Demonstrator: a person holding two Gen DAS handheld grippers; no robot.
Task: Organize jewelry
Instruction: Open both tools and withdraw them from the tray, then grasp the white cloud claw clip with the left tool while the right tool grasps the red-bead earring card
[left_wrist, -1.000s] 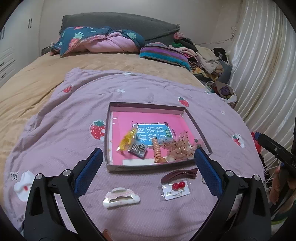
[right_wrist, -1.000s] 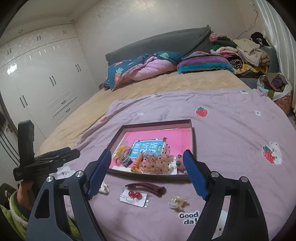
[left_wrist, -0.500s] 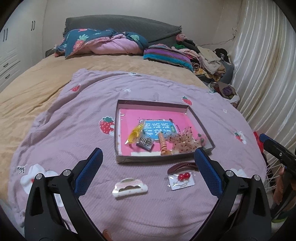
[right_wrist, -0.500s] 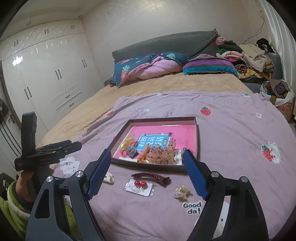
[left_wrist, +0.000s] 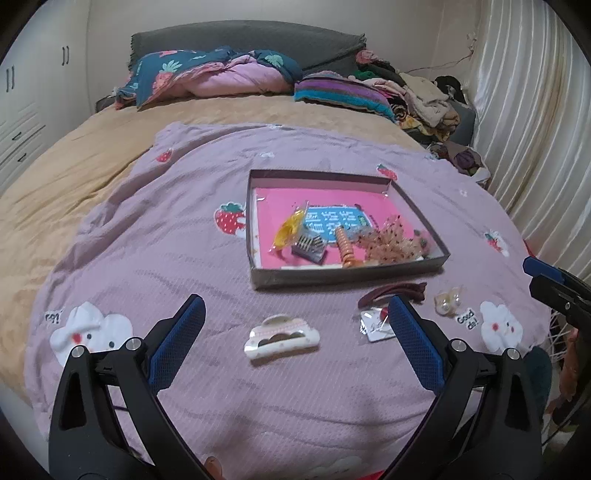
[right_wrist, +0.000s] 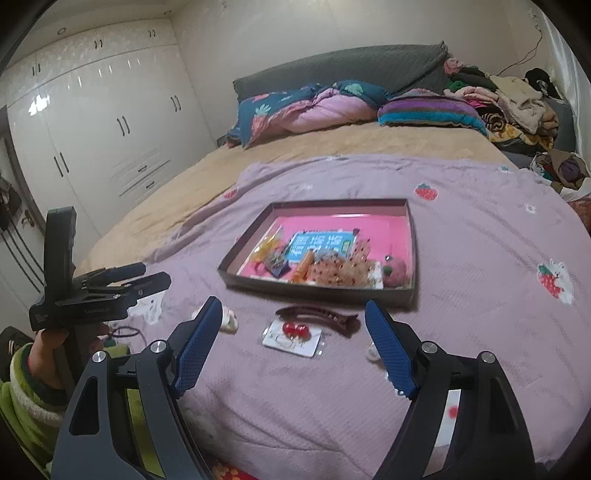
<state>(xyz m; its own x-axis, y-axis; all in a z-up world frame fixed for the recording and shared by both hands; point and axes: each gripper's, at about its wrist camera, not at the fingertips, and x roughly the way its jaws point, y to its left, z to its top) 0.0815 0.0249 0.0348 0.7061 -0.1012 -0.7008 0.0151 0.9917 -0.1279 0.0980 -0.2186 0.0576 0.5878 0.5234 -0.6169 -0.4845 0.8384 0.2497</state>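
Spread over the bed is a lilac blanket printed with strawberries, and a shallow box with a pink floor is set near its middle. Inside the box a yellow clip, a dark comb clip, an orange spiral tie and a dotted mesh bow are seen close together toward the near wall; a pink plush piece is seen at the near right corner in the right view.

Outside the box, just before its near wall, a maroon clip is laid, with a carded cherry pair touching or just beside it. A white claw clip is placed further left, and a pearl clip to the right beside the "Good da!" print.

The left gripper is held above the blanket with jaws spread wide and nothing between them; the claw clip is framed between its fingers. The right gripper is likewise held wide apart and empty, with the cherry pair and maroon clip framed ahead of it.
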